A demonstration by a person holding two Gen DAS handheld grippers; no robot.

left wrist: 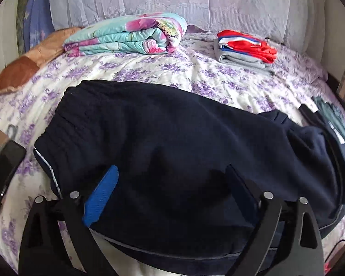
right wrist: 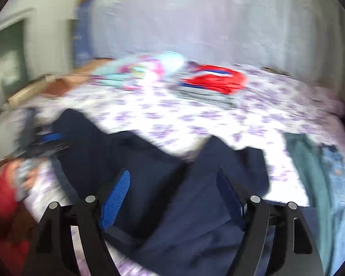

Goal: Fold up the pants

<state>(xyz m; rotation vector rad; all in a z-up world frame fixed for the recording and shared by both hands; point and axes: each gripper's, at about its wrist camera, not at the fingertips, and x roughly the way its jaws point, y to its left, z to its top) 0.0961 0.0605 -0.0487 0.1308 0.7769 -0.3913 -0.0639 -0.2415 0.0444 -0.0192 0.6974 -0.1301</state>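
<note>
A bed in a white sheet printed with purple flowers point(left wrist: 149, 69) is carrying the dark navy fleece pants point(left wrist: 172, 133), lying flat across its near side. I am holding my left gripper point(left wrist: 170, 184) and right gripper point(right wrist: 172, 184) over them, blue-padded fingers point(left wrist: 101, 195) standing apart, gripping nothing. Folded clothes, red on grey point(left wrist: 246, 46), are resting beyond.

Black tool point(left wrist: 170, 177) frames, blue ribbed pads point(right wrist: 117, 197), silver rivets, red sleeve point(right wrist: 2, 197)
</note>
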